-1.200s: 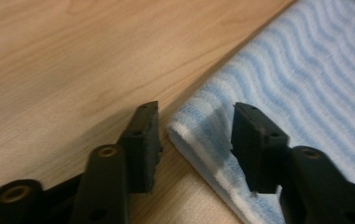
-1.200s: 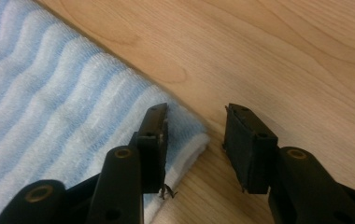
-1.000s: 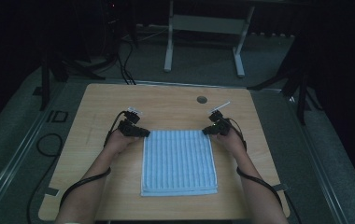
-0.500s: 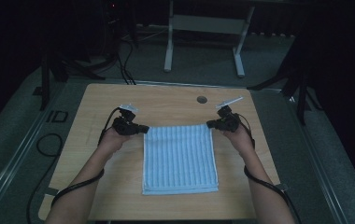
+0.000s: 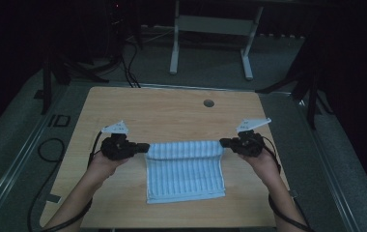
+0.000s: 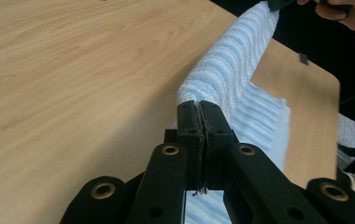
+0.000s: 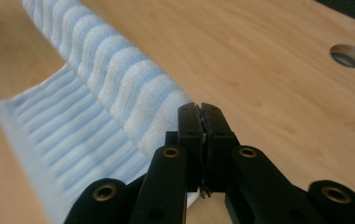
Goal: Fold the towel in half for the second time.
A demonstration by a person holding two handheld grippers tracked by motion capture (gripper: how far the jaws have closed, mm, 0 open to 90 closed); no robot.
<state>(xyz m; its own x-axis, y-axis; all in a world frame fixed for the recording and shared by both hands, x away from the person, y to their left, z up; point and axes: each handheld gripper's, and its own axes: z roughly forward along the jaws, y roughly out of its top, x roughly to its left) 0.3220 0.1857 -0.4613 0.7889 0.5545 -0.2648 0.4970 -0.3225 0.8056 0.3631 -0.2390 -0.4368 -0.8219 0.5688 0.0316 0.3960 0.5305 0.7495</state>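
- Towel [image 5: 185, 169]: pale blue and white striped terry cloth, rectangular, lying on the light wooden desk [image 5: 172, 116]; its far edge is lifted and stretched taut between the two tools, while the near part lies flat on the desk below and toward the person.
- Left tool [image 5: 145, 147]: black two-jaw piece, jaws pressed together on the towel's far left corner; the left gripper view shows cloth pinched in the seam between them [image 6: 199, 109].
- Right tool [image 5: 224, 142]: same make, jaws clamped on the far right corner; the right gripper view shows the striped roll running away from its tips [image 7: 200, 112].
- Step in hand, as judged: folding the towel in half, with the far edge raised and about to travel toward the near edge.
- Next move, as judged: both tools should carry the edge level and together toward the person, lower it onto the near hem, line the corners up, then release.
- Edges: the near hem lies close to the desk's front edge, so overshoot could drag cloth off it.
- Open room: bare desk beyond both tools and outward of each; a round cable hole [image 5: 208, 103] sits well beyond the right tool.
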